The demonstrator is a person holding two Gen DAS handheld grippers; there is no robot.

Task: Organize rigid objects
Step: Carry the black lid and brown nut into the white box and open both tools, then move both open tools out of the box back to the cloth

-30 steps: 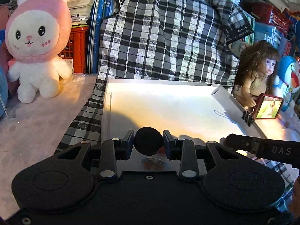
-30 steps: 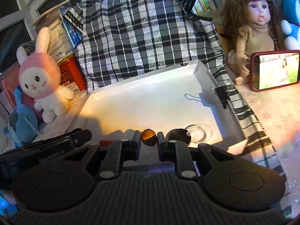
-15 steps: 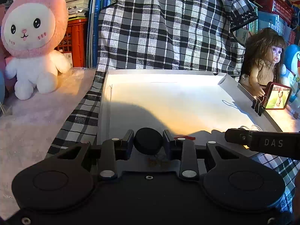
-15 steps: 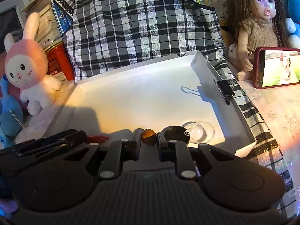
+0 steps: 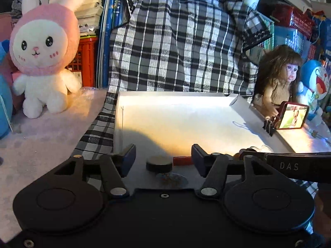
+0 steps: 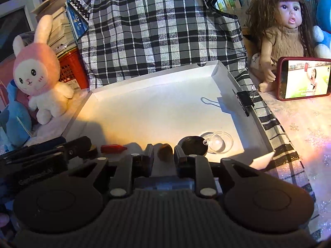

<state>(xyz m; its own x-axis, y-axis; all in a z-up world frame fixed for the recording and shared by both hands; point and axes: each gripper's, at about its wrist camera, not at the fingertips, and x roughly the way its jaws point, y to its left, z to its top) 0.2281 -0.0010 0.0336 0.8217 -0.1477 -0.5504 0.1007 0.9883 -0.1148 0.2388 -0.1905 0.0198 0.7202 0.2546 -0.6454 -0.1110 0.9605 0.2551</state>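
Note:
A white tray (image 5: 175, 94) lies ahead on checked cloth. My left gripper (image 5: 163, 150) is opening, its jaws wide apart at the tray's near edge. A flat black disc (image 5: 159, 163) lies on the tray floor between them, touched by neither pad. A red crayon-like stick (image 5: 182, 160) lies just right of it. My right gripper (image 6: 163, 147) is also opening, and a small brown ball (image 6: 165, 154) sits between its fingers with a slim gap on each side. To the ball's right are a second black disc (image 6: 194, 145) and a clear glass dish (image 6: 217, 142).
A black binder clip (image 6: 245, 101) grips the tray's right wall. A phone in a red case (image 6: 304, 78) leans against a doll (image 6: 283, 26) on the right. A pink-hooded rabbit plush (image 5: 43, 55) sits left of the tray. Checked fabric (image 5: 180, 47) and books rise behind.
Both grippers have let go. The left jaws spread off the black disc, which now lies flat on the tray floor. The right jaws parted from the brown ball.

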